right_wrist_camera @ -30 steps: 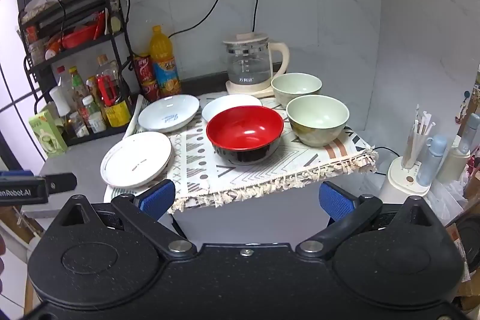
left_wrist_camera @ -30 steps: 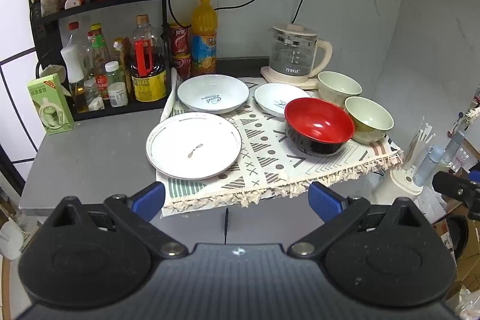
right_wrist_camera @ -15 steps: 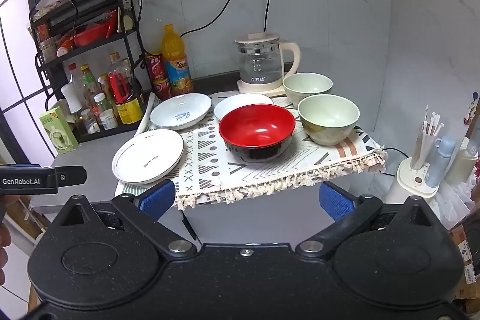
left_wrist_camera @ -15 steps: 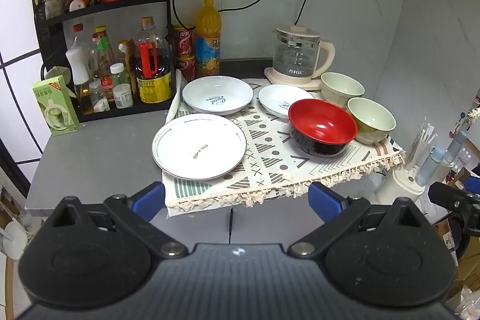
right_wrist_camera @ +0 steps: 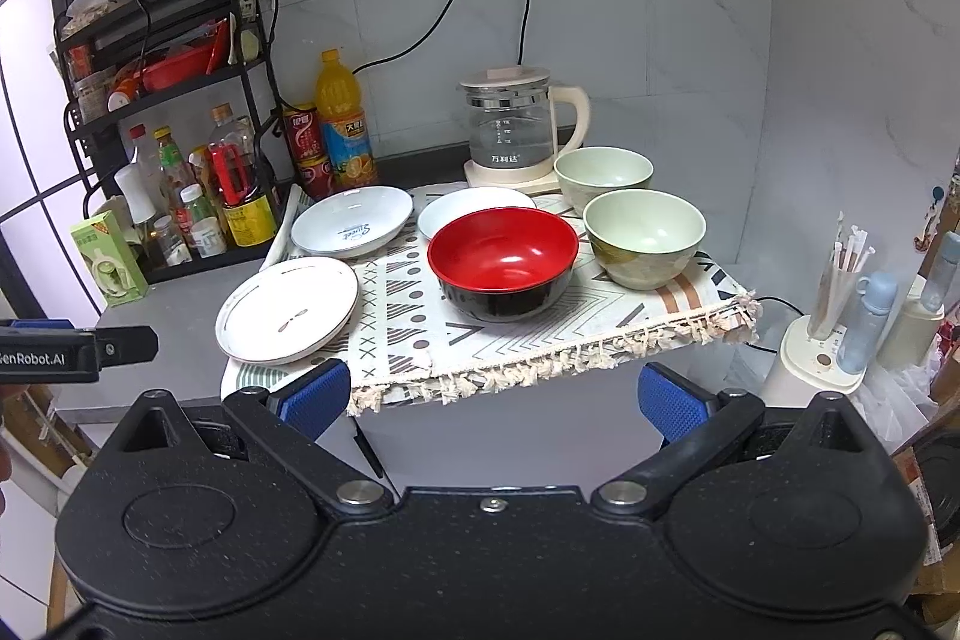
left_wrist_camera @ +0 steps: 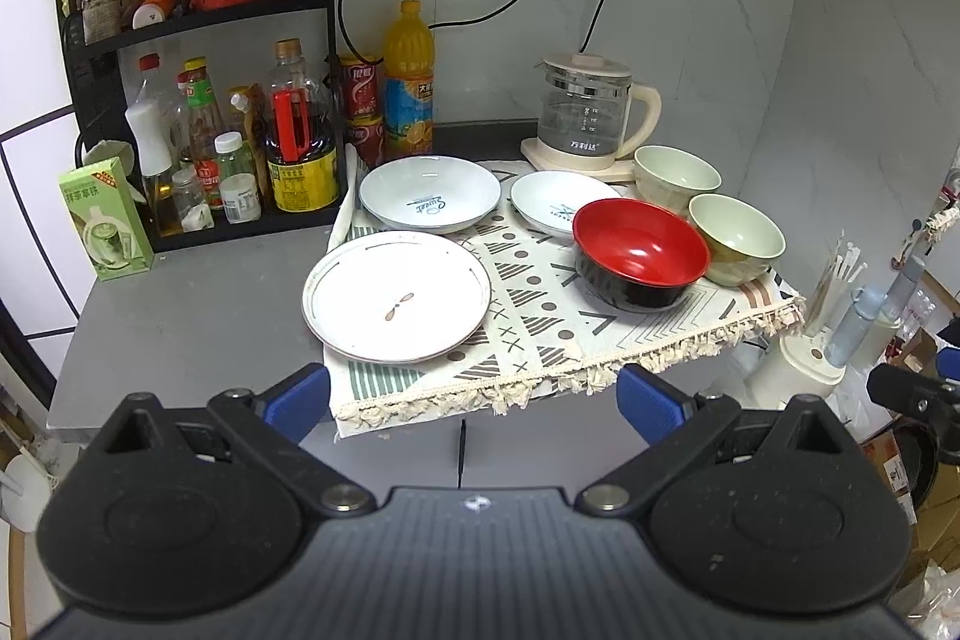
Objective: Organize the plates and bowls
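Still approaching, nothing grasped.
Both my left claw (left_wrist_camera: 474, 394) and right claw (right_wrist_camera: 495, 397) hang wide and empty, edging closer toward the red bowl (right_wrist_camera: 503, 259); sorting hasn't begun.

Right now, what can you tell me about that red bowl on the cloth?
The red bowl is glossy red inside and black outside, likely plastic or lacquer. It stands upright and empty on the patterned cloth, near its front edge. A small white dish sits just behind it and a pale green bowl to its right; whether they touch is unclear. Neither gripper holds it.
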Action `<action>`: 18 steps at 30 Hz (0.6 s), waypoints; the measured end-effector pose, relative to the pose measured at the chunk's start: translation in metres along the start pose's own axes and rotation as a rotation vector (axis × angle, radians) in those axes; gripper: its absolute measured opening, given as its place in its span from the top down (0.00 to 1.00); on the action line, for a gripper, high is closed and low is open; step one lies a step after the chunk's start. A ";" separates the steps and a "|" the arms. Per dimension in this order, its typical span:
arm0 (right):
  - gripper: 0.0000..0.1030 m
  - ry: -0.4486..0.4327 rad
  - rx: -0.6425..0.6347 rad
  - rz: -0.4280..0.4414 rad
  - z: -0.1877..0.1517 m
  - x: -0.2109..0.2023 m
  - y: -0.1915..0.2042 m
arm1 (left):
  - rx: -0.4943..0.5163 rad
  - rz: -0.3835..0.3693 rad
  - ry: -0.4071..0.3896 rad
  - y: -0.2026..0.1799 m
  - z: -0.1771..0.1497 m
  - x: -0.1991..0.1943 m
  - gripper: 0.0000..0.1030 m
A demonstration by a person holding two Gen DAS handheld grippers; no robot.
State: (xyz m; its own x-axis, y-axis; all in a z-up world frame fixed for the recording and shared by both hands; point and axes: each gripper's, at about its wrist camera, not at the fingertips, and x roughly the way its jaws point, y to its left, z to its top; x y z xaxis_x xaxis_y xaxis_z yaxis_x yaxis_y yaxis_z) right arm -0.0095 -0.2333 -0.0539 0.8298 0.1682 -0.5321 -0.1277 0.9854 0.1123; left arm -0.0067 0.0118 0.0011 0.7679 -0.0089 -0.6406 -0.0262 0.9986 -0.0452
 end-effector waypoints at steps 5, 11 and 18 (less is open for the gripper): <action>0.00 -0.001 0.003 0.010 0.000 0.000 0.002 | 0.008 0.000 0.009 -0.001 0.001 -0.001 0.02; 0.00 -0.001 -0.008 0.012 0.000 0.000 0.002 | 0.004 0.002 0.001 -0.003 0.002 -0.003 0.02; 0.00 0.002 -0.025 0.014 0.001 0.002 0.004 | -0.002 0.001 -0.004 -0.001 0.003 -0.004 0.02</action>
State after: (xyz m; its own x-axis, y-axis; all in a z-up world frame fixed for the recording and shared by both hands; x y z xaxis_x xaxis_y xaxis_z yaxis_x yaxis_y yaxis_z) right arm -0.0082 -0.2287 -0.0537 0.8269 0.1819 -0.5321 -0.1529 0.9833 0.0985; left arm -0.0076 0.0108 0.0064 0.7706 -0.0076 -0.6372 -0.0282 0.9985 -0.0461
